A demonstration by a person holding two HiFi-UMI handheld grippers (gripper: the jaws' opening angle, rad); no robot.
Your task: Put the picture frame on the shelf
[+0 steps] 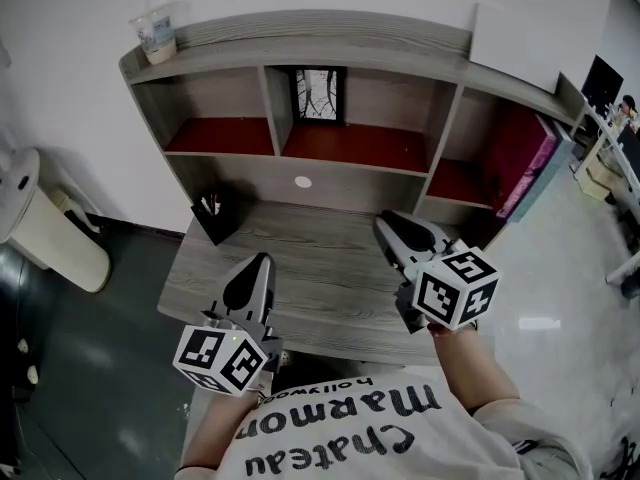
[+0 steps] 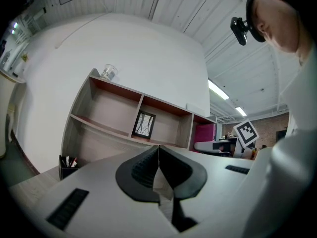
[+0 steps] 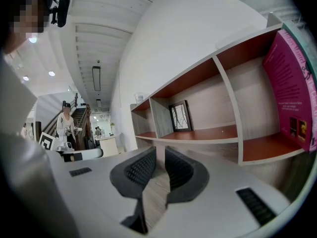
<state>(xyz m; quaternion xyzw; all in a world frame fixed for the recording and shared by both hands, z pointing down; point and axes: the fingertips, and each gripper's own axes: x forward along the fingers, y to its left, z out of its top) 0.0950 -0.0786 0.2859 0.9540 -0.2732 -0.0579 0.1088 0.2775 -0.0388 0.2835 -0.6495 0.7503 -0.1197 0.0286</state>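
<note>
The black picture frame (image 1: 318, 95) stands upright at the back of the shelf's (image 1: 330, 48) middle compartment, on its red floor. It also shows in the left gripper view as the frame (image 2: 143, 124) and in the right gripper view as the frame (image 3: 181, 116). Both grippers hang over the desk (image 1: 320, 278), well short of the shelf. My left gripper (image 1: 260, 263) (image 2: 158, 148) is shut with nothing in it. My right gripper (image 1: 385, 224) (image 3: 159, 155) has its jaws a narrow gap apart and holds nothing.
A plastic cup (image 1: 156, 34) and a white board (image 1: 520, 43) sit on top of the shelf. A magenta book (image 1: 525, 158) leans in the right compartment. A black pen holder (image 1: 213, 213) stands at the desk's back left. A white bin (image 1: 50, 218) is on the floor at left.
</note>
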